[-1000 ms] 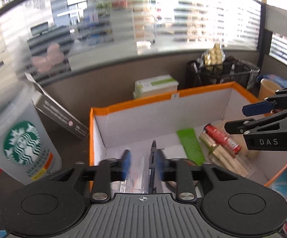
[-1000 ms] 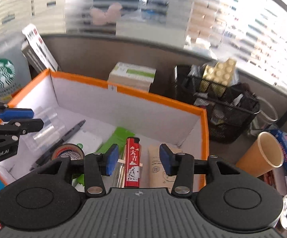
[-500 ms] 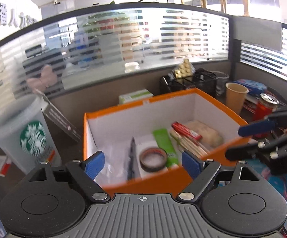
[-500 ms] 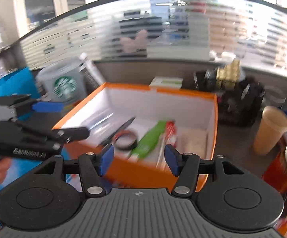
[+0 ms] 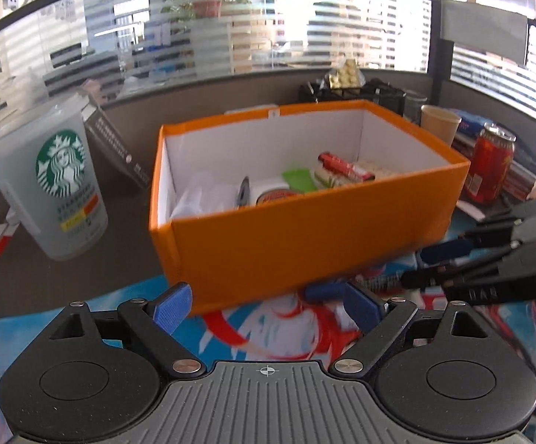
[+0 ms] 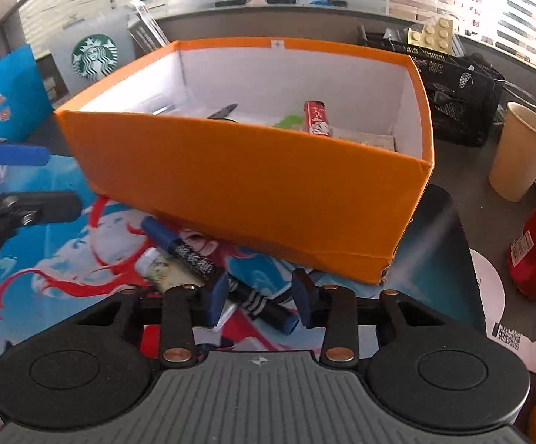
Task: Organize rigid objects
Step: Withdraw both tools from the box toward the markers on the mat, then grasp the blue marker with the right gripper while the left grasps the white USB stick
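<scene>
Marker (image 6: 227,281) partly behind fingers (image 6: 218,298), box (image 6: 245,181) contents half-hidden

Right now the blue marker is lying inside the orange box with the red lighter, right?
Not quite. The blue marker is lying outside the orange box, on the colourful mat in front of it, as the right wrist view shows. The red lighter is inside the box.
</scene>
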Tool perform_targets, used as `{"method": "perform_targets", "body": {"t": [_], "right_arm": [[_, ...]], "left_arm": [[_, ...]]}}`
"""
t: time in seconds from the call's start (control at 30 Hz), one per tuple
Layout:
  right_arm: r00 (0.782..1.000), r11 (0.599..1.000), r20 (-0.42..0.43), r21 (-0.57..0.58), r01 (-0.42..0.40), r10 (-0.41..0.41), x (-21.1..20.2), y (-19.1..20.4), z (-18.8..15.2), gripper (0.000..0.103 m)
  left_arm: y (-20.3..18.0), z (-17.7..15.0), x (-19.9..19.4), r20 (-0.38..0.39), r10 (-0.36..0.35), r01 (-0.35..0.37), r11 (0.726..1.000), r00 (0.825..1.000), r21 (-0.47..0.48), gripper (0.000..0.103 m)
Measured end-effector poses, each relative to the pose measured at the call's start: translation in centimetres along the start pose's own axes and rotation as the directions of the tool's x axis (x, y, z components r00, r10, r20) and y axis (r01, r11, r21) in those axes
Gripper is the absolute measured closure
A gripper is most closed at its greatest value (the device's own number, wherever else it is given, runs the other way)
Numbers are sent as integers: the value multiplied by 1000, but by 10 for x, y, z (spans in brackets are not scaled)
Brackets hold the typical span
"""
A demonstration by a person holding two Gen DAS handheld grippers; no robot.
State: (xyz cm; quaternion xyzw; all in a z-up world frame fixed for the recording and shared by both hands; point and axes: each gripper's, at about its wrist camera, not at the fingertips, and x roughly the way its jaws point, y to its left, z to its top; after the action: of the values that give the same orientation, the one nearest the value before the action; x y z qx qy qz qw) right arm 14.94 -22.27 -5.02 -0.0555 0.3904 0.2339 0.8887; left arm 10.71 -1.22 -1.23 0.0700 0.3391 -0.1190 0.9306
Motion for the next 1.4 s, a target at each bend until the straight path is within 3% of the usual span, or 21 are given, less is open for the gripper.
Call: {"method": "perform_targets", "body": {"t": [0.13, 0.33, 0.57, 0.67, 0.73, 0.83, 1.07, 1.17, 1.27, 1.4], "right_arm": [[1000, 1000, 16, -16, -13, 13, 4, 0, -2, 68], [1000, 987, -14, -159, 14, -16, 6, 26, -10, 68], [995, 973, -44, -208, -96, 88, -4, 58, -24, 69], [992, 974, -27, -189, -123, 120, -9, 68, -32, 72], [996, 983, 5, -165, -83, 85, -10, 69, -35, 83], [998, 993, 43, -114, -36, 41, -11, 63, -38, 87], [998, 997, 61, -83, 0, 5, -16, 50, -41, 87], [998, 998, 69, -65, 3, 1, -18, 45, -43, 86], [997, 998, 75, -60, 5, -1, -19, 43, -45, 87], [996, 998, 88, -64, 5, 0, -19, 43, -46, 86]], "left_arm": [[8, -7, 5, -27, 5, -6, 999, 1000, -31, 12], [14, -11, 11, -53, 9, -12, 998, 999, -61, 12], [15, -20, 10, -62, 5, -9, 998, 998, -65, 11], [17, -23, 10, -69, 9, -14, 997, 998, -79, 11], [17, -26, 10, -76, 7, -14, 996, 997, -89, 11], [11, -29, 7, -80, -3, -4, 997, 997, -77, 11], [-17, -39, 8, -101, -25, 21, 999, 995, -37, 8], [-29, -43, 8, -88, 11, -12, 1000, 996, -15, 8], [-34, -48, 8, -80, 40, -42, 999, 996, -33, 8], [-40, -55, 11, -104, 28, -35, 997, 994, -68, 8]]}}
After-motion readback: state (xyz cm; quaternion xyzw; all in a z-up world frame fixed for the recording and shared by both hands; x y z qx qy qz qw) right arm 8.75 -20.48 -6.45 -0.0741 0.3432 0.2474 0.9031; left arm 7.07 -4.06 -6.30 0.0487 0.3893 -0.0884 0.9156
